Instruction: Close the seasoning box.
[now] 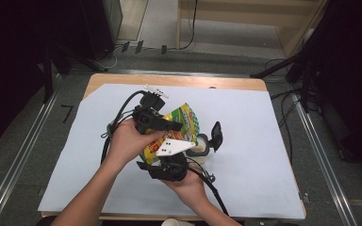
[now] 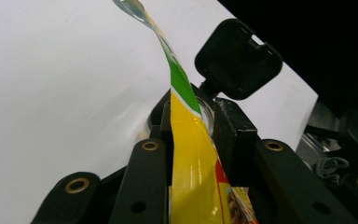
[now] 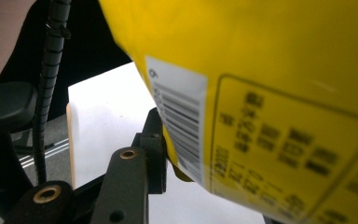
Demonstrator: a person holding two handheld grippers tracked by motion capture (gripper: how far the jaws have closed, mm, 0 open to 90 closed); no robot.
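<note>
A yellow and green snack bag (image 1: 181, 120) is held up over the white sheet (image 1: 254, 141) between both hands. My left gripper (image 1: 176, 124) reaches across the bag's top from the left. In the left gripper view the bag (image 2: 189, 154) runs between the jaws, lying against the left pad while the right pad stands just off it. My right gripper (image 1: 153, 161) comes up from below at the bag's lower end. Its left finger (image 3: 154, 149) presses the barcode corner of the bag (image 3: 261, 93), which hides the other finger.
A small glass jar (image 1: 200, 147) stands on the sheet just right of the bag, its black hinged lid (image 1: 216, 135) flipped up. The lid (image 2: 237, 58) rises beyond my left jaws. The wooden table edge (image 1: 179, 80) runs along the back, with dark stands on both sides.
</note>
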